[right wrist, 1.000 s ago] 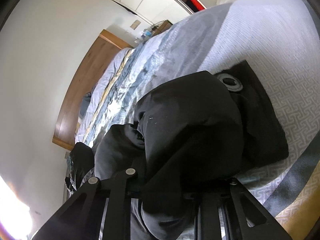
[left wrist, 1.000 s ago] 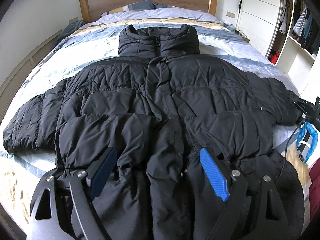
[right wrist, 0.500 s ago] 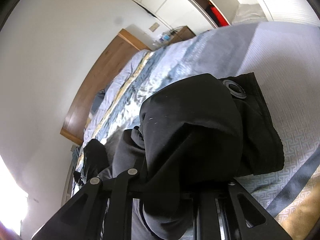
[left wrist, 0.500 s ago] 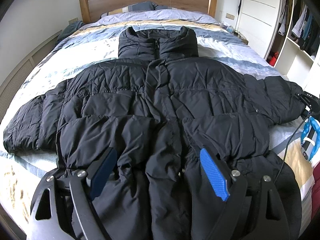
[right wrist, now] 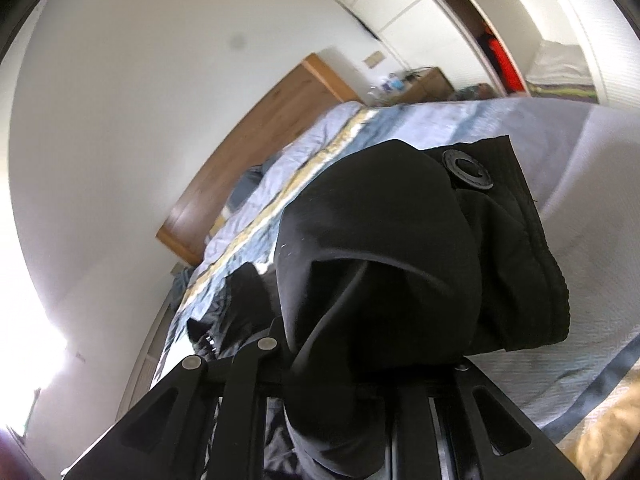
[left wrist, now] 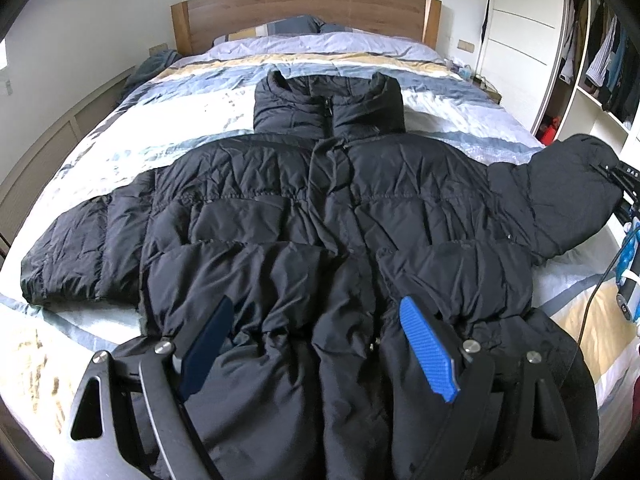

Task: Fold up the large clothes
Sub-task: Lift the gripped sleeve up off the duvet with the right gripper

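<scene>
A black puffer jacket (left wrist: 312, 216) lies front-up and zipped on the striped bedspread (left wrist: 168, 120), collar toward the wooden headboard (left wrist: 304, 8) at the far end and hem nearest the camera, spread flat, probably so that each sleeve can be folded across the body in turn. The left gripper (left wrist: 316, 344) hangs over the near hem with its blue-padded fingers (left wrist: 428, 348) spread wide and nothing between them, seemingly waiting there, or ready to pin the body while the other side is folded. The right gripper (right wrist: 360, 380) is clamped narrow on the cuff of the right sleeve (left wrist: 568, 192); in its own view the dark cuff fabric, with a round snap (right wrist: 466, 170) on its tab, bunches over the hidden fingertips. Holding the sleeve by its end lets the whole arm of the jacket be carried over in one sweep. Against the frame a second earlier, that sleeve, which then lay low at the right edge of the bed, is now raised clear of the covers and arched upward, and the right wrist view has rolled so that the headboard sits closer to the middle. The left sleeve (left wrist: 80, 248) and the body lie as before, and the left gripper has hardly shifted.
</scene>
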Available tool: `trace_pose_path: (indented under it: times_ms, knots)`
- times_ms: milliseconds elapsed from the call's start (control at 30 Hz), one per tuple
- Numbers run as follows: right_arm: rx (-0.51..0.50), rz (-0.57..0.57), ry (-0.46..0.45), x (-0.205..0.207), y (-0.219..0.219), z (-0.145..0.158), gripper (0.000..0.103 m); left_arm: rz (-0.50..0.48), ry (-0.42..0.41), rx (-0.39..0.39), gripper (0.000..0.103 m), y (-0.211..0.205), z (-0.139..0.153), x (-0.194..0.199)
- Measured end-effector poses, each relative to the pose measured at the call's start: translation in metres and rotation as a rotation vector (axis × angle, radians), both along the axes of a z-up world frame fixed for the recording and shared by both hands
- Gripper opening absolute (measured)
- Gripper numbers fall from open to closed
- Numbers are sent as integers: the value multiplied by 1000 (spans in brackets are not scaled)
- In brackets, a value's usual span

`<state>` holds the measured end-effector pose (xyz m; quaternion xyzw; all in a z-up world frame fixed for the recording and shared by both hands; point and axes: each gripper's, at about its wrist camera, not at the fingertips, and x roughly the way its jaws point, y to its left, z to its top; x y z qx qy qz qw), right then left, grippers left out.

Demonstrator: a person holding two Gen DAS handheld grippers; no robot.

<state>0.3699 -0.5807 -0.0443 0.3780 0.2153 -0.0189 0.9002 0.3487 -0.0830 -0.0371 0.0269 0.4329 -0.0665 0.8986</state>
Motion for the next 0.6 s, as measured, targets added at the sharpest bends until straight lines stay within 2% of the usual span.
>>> trace_pose_path:
  times_ms: [267,433,600]
  knots:
    - [-80,126,-29,2,49,34,16,44,-19,-2,86,24,13,-10]
    - [-167,215,-29,5,93,53,16,114,-33,2,86,56,21,-15]
    - [-260,292,-9,9,134,57,16,189,-46,18,86,91,26,-20]
